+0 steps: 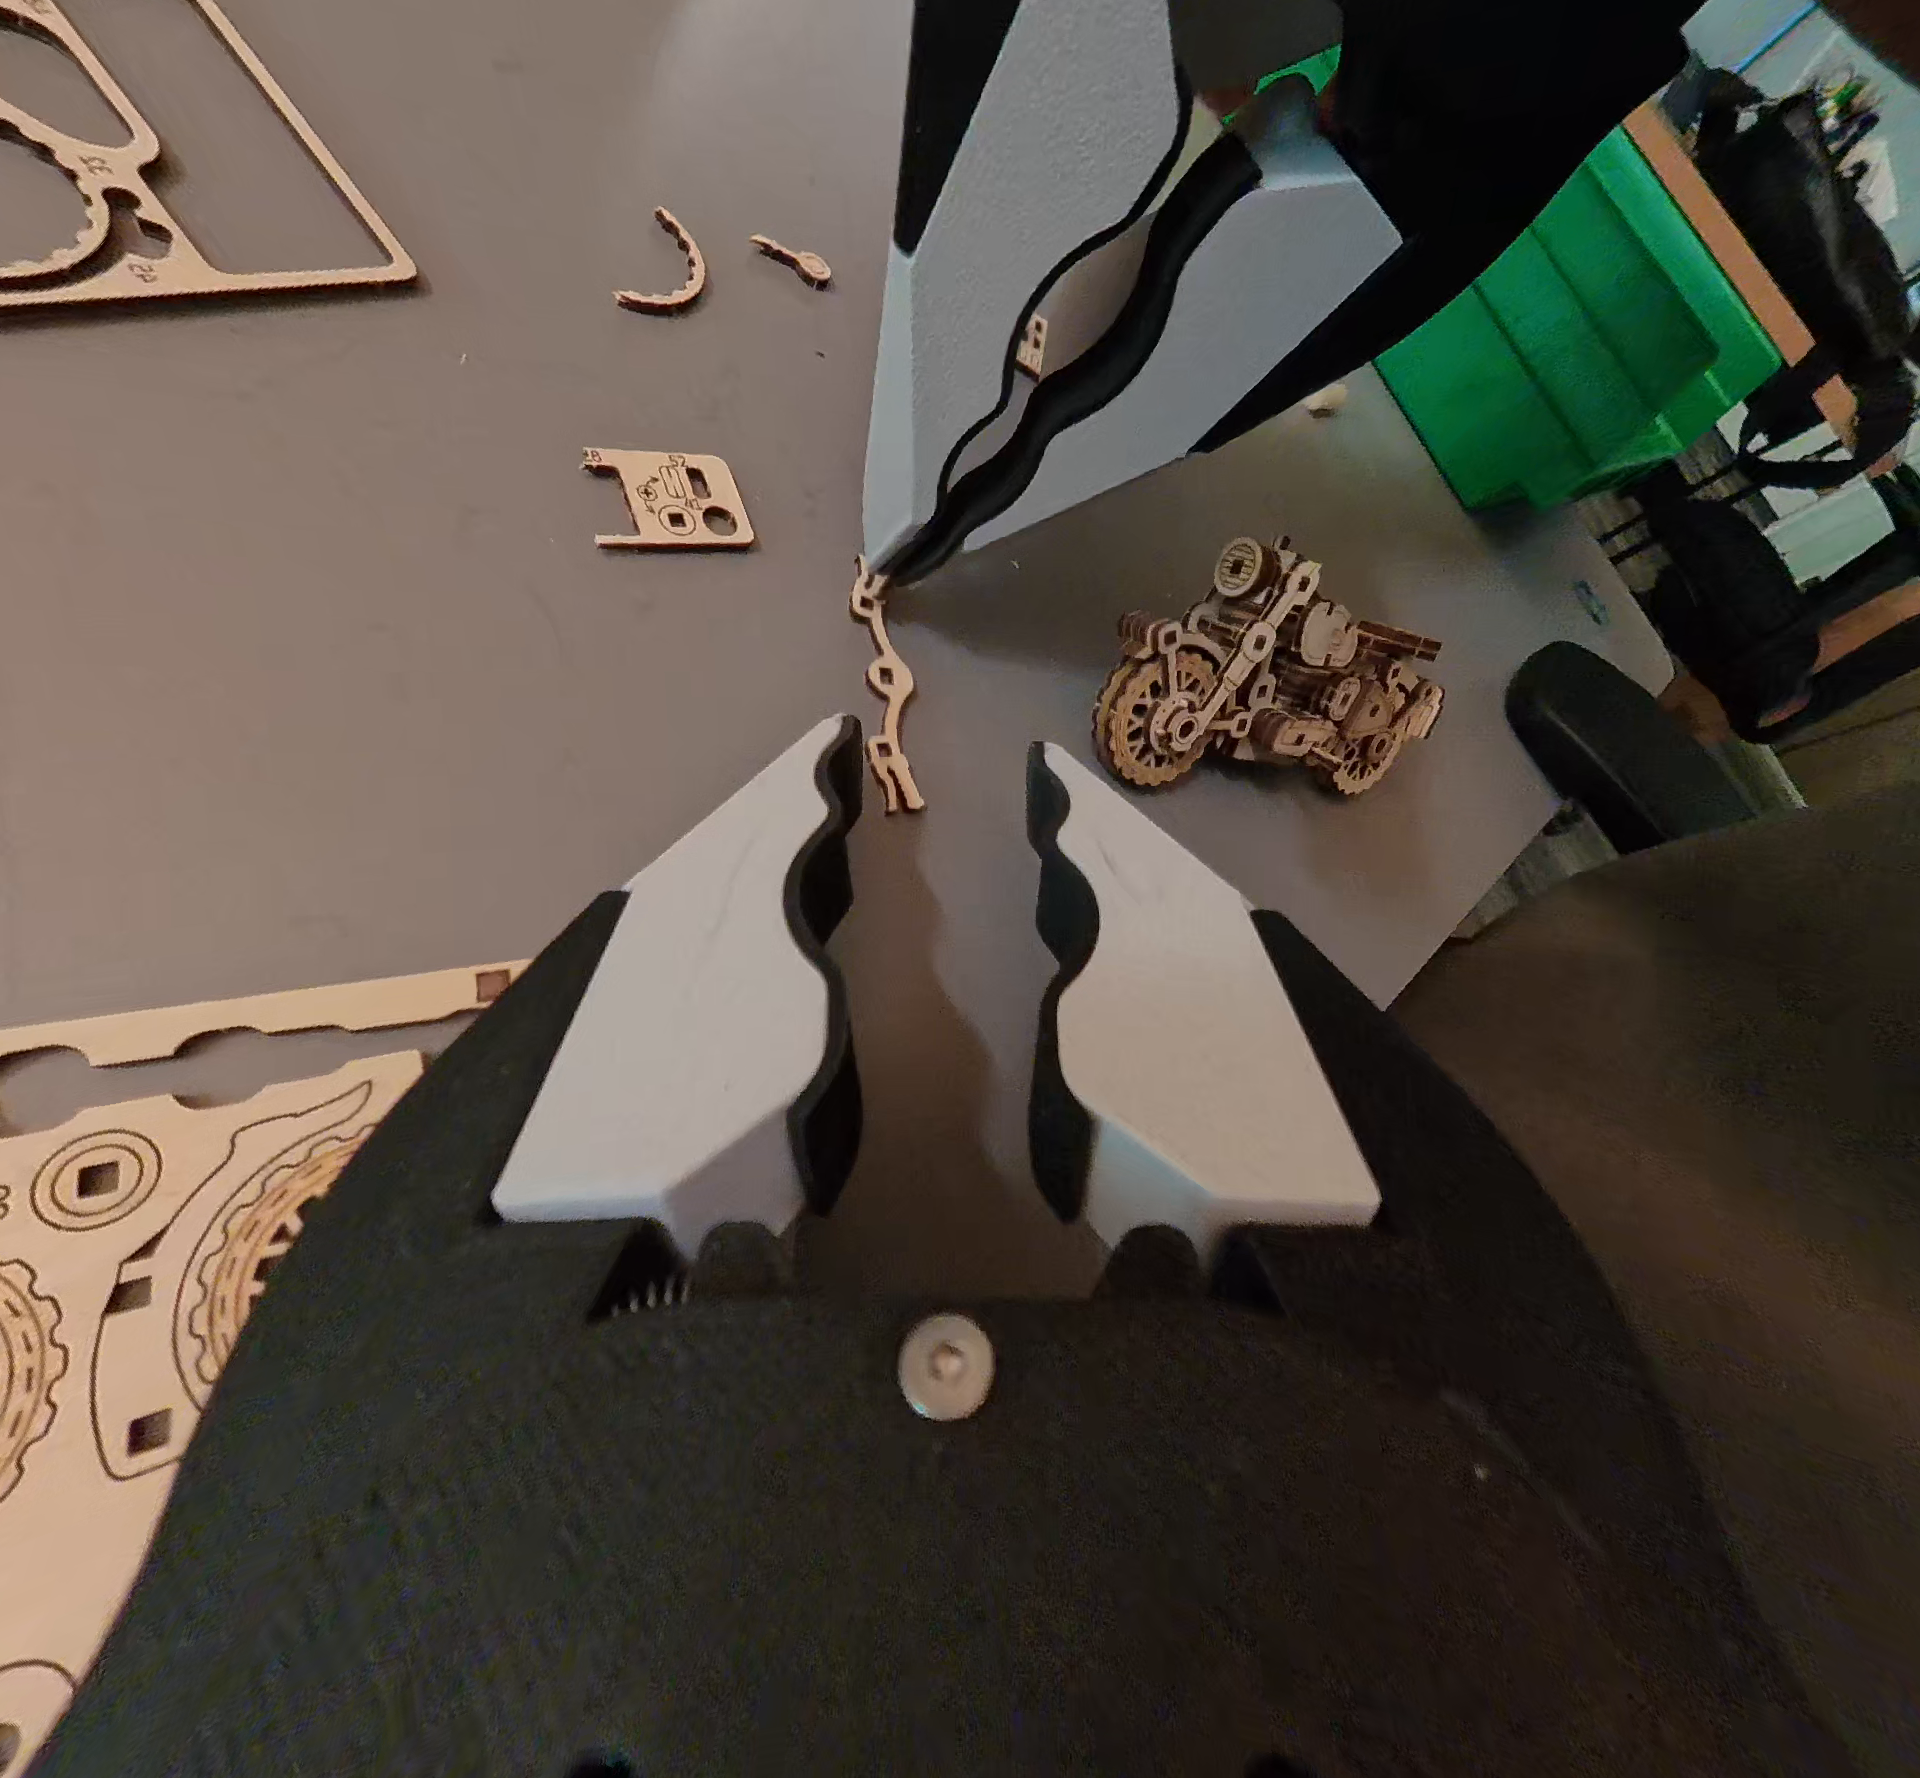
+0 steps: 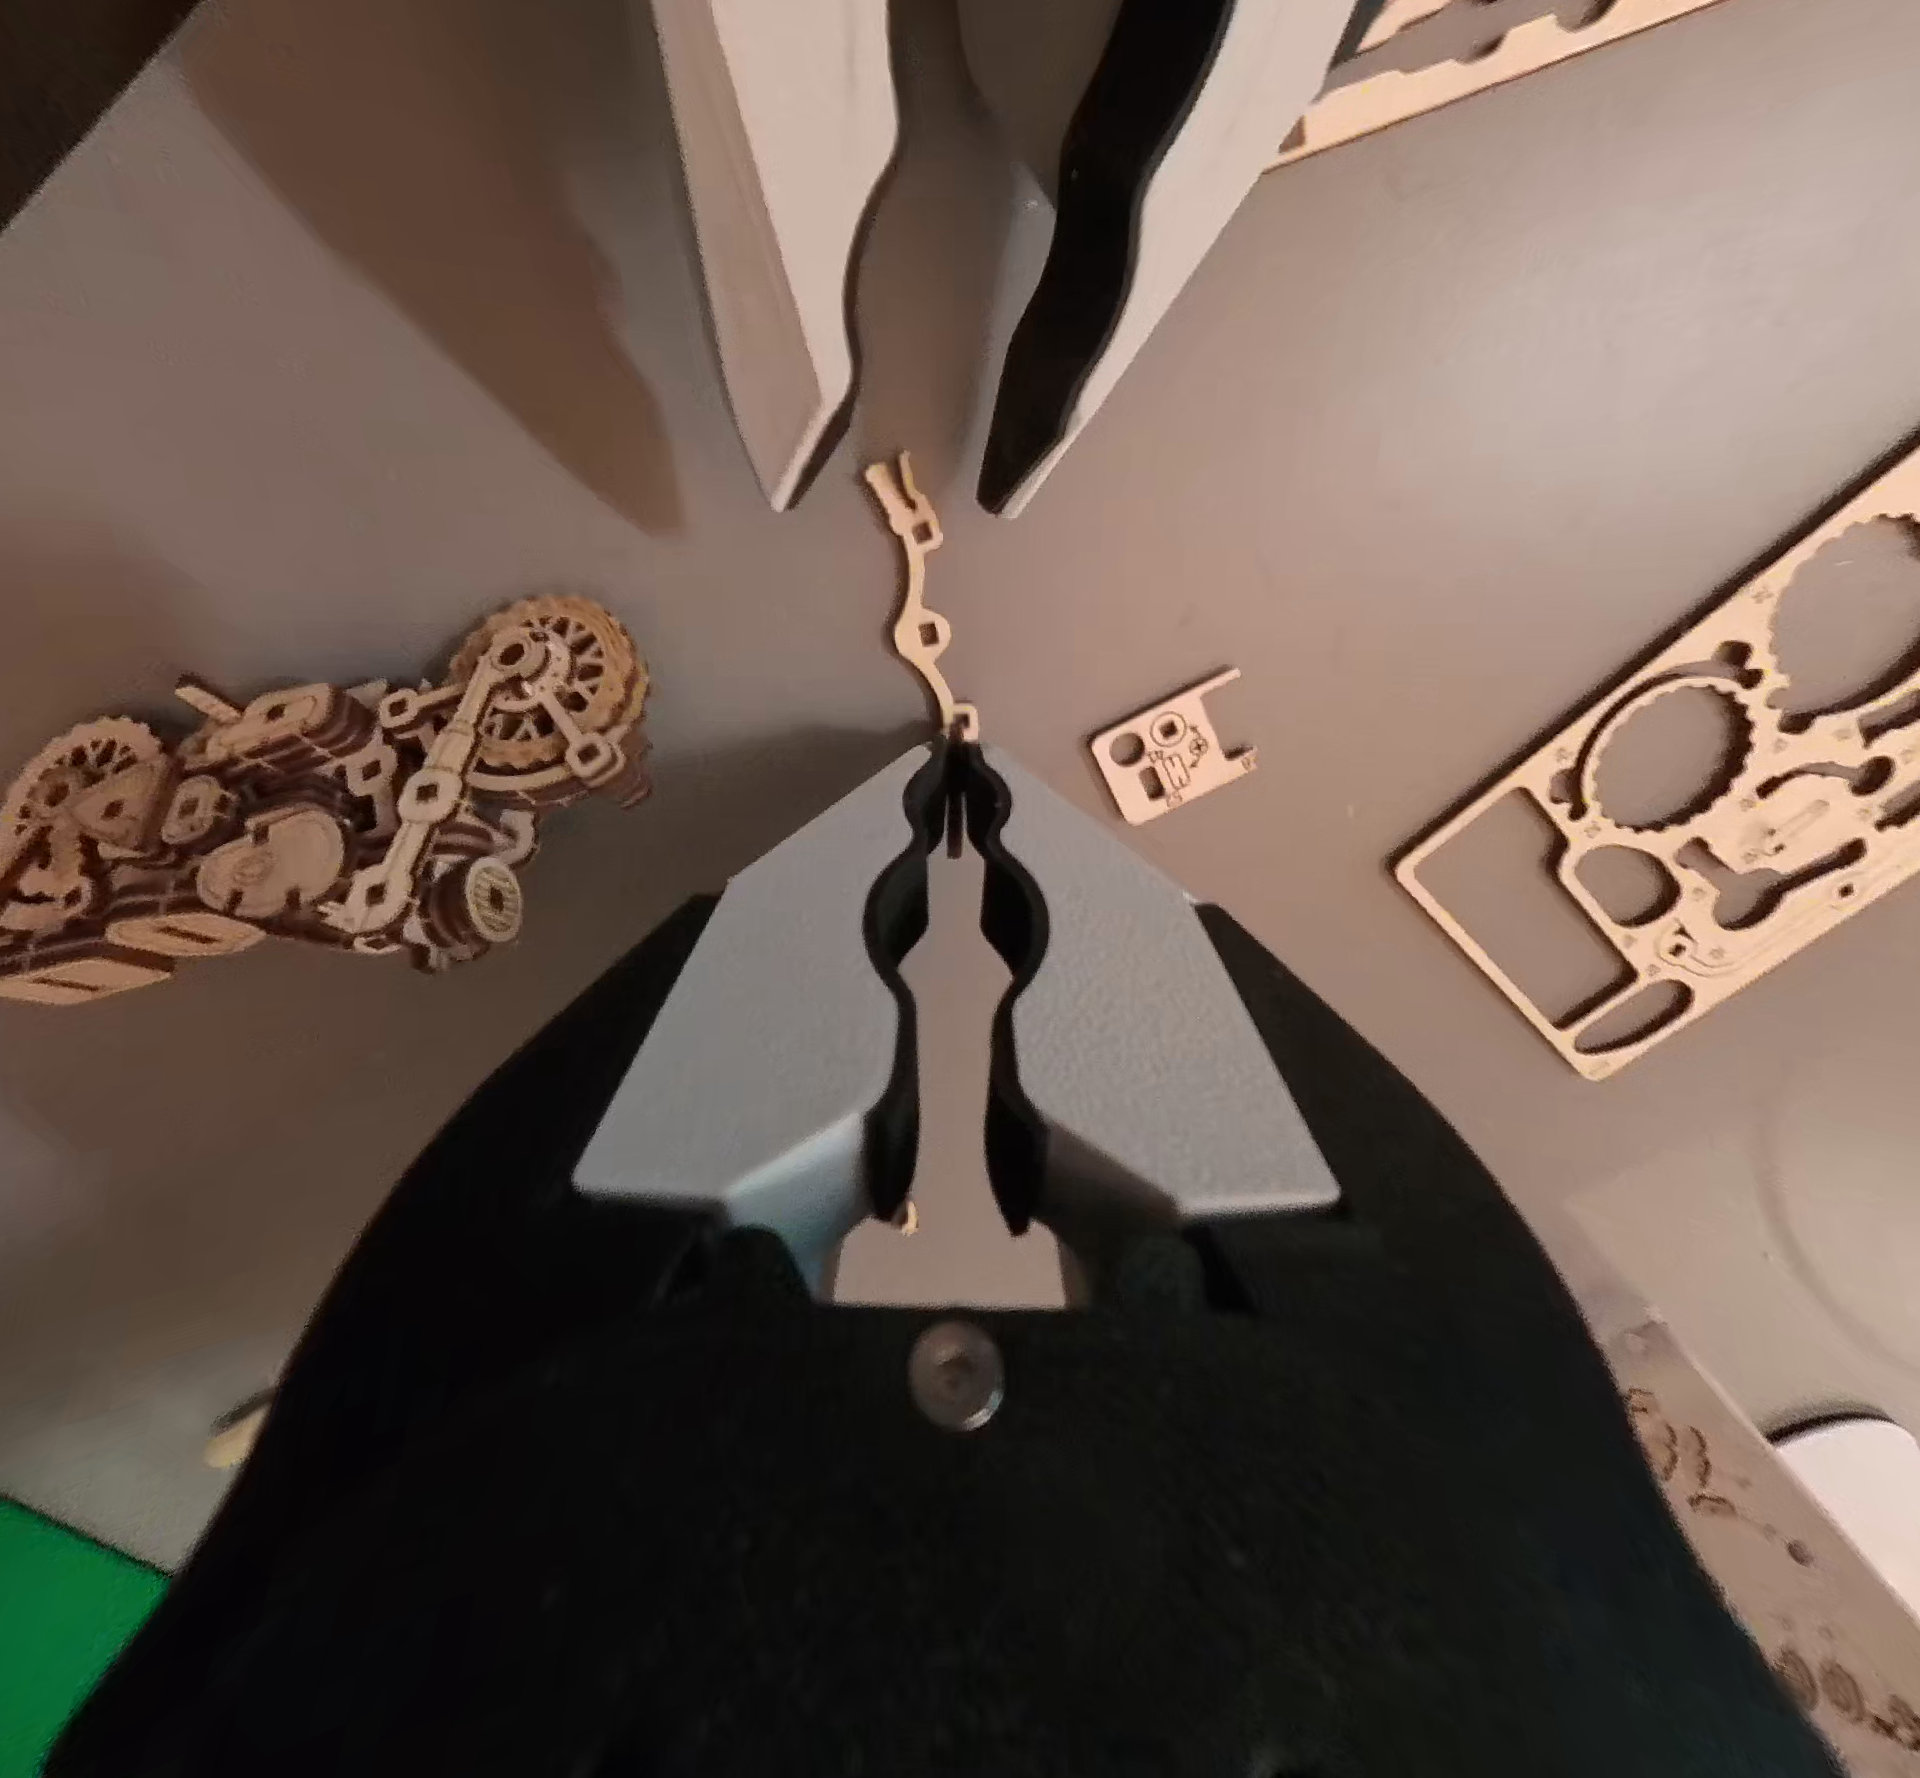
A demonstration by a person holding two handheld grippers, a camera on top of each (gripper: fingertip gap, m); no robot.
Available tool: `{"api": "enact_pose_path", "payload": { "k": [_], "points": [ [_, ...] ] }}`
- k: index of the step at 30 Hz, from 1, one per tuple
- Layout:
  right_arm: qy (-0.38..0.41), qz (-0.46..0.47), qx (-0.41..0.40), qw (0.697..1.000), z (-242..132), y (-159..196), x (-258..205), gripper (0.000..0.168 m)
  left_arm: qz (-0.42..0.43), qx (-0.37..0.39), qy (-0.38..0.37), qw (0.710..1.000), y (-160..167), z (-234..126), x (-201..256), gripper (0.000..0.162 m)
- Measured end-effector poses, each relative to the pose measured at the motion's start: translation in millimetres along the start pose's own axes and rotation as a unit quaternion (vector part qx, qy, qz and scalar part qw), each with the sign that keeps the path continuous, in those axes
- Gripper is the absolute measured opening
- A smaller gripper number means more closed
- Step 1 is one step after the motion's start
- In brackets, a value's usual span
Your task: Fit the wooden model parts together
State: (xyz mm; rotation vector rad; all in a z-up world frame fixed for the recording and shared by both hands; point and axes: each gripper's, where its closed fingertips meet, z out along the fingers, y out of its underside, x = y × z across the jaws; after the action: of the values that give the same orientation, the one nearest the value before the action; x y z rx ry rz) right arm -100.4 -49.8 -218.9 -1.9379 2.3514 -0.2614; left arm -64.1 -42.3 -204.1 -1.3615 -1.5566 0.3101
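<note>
Between grippers, wooden strip (image 2: 918,598) spanning lengthwise

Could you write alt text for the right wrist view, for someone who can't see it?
The right gripper pinches one end of a thin wavy wooden strip above a grey table; the open left gripper faces it, with a wooden motorcycle model alongside.

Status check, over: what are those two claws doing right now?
Right tool shut on thin wooden strip. Left tool open at strip's free end. Nothing between them.
</note>
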Motion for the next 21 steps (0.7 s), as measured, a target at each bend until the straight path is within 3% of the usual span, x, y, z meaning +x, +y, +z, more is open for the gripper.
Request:
{"api": "enact_pose_path", "payload": {
  "k": [1, 13, 21],
  "points": [
    [-0.002, 0.000, -0.004, 1.000, 1.0, -0.5, 0.3, 0.001, 0.000, 0.000, 0.001, 1.000, 0.5, -0.1, 0.2, 0.030],
    [-0.029, 0.006, -0.027, 0.999, 3.2, -0.3, 0.5, 0.001, -0.010, -0.005, 0.011, 1.000, 2.5, -0.3, 1.1, 0.031],
    [-0.045, -0.044, -0.010, 0.998, 3.8, 0.4, 0.8, 0.001, -0.013, -0.006, 0.012, 1.000, 2.2, 0.1, 0.3, 0.031]
  ]
}}
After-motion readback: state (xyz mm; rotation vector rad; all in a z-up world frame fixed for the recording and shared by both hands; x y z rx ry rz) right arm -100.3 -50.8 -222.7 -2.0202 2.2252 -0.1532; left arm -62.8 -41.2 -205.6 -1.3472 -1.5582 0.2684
